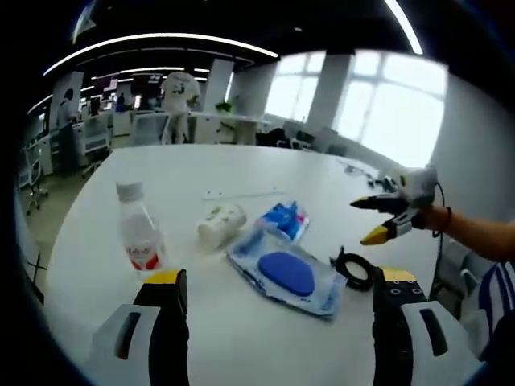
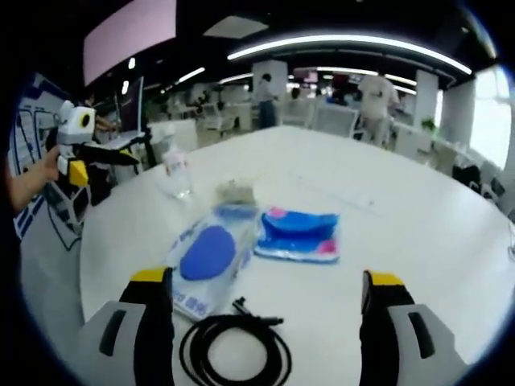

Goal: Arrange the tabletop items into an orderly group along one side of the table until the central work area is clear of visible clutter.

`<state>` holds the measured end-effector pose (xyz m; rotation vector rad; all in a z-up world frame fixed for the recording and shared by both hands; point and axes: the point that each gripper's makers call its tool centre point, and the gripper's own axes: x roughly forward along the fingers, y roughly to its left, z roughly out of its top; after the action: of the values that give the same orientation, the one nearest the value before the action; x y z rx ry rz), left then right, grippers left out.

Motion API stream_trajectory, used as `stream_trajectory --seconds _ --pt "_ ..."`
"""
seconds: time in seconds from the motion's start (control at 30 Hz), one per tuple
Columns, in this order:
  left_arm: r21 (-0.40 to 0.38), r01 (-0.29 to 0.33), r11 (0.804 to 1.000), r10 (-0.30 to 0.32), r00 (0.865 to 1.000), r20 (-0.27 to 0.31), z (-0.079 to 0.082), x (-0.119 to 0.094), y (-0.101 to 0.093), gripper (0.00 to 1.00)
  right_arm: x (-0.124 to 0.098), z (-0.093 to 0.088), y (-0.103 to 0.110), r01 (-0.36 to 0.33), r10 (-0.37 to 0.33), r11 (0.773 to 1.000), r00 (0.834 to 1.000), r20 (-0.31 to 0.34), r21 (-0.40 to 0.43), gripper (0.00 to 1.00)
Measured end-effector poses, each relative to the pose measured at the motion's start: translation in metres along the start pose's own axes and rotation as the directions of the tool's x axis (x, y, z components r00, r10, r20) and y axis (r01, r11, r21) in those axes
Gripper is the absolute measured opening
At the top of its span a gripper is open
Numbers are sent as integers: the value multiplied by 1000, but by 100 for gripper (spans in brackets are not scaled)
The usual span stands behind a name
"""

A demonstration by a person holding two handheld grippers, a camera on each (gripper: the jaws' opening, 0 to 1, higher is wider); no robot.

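Where the left gripper view looks across the white table (image 1: 241, 338), the left gripper (image 1: 278, 277) stands at the bottom of the frame with its jaws spread wide and nothing between them. Just above the gap lies a clear pouch (image 1: 286, 273) with a blue oval inside it. A coiled black cable (image 1: 354, 269) sits at its right, close to the right jaw. Above the pouch are a blue packet (image 1: 283, 219) and a paper cup (image 1: 220, 225) on its side, and a bottle (image 1: 139, 229) with a red label stands at centre left, above the left jaw. The right gripper (image 1: 376, 219) enters from the right edge, held by a hand (image 1: 430, 215), its yellow-tipped jaws apart and empty over the table.

In the right gripper view, the right gripper (image 2: 265, 293) is likewise open at the bottom of the frame, holding nothing. The cable (image 2: 233, 350) lies between its jaws at lower centre. The pouch (image 2: 205, 253) is just above the left jaw, the packet (image 2: 298, 233) at centre, the cup (image 2: 233, 193) above them, and the bottle (image 2: 175, 173) further up and left. The left gripper (image 2: 133, 153) shows at the upper left edge; whether it is open cannot be told here.
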<state>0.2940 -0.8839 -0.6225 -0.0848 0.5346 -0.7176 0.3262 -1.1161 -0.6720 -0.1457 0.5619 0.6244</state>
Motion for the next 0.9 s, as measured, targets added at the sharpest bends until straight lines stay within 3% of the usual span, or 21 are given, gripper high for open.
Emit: stream_trajectory --seconds 0.53,0.77,0.9 --pt "-15 30 999 -30 999 19 16 71 -20 87 32 -1 -35 39 -39 999 999 4 2 84" --pt "-25 -34 999 34 999 26 14 101 -18 84 46 -5 -45 29 -29 999 1000 3 16 80" --pt "-64 -27 998 29 999 28 13 116 -20 82 56 -8 -50 29 -29 999 1000 -2 15 78"
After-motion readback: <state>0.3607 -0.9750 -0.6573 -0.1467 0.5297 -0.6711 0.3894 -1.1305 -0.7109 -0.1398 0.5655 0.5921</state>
